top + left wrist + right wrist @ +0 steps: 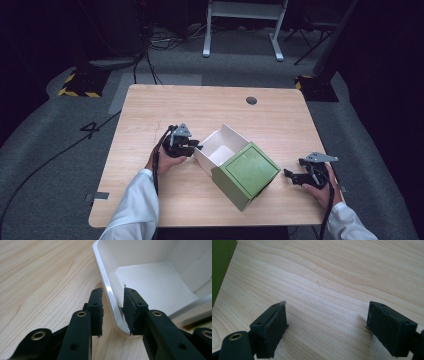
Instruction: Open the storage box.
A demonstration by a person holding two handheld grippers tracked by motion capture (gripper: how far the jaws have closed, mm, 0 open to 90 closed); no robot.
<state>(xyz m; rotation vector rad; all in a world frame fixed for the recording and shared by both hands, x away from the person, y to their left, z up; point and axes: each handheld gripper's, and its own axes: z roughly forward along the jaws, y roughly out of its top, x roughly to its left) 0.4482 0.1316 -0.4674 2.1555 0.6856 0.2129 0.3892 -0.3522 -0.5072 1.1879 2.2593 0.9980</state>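
A white box [220, 145] lay open near the middle of the light wooden table [150, 105], turned at an angle to its edges. Its green lid [247, 172], square and matte with olive sides, sat tilted over the box's near right part, leaving the far left part uncovered. In the left gripper view I saw smooth, glossy white walls with a rounded corner and a loose white card flap [152, 282] lying inside; I saw nothing else in the box.

My left hand [167, 160], in a white sleeve, reached in from the near edge and held the left claw [196, 147] level at the box's left corner. Its pads straddled the wall [110, 296] there, one outside and one inside, closed in as far as they went and clamped on the thin white wall.

My right hand [320, 187] rested near the table's right edge, holding the right claw [289, 174] just beside the lid and pointed toward it. Its pads stood wide apart over bare wood, holding nothing.
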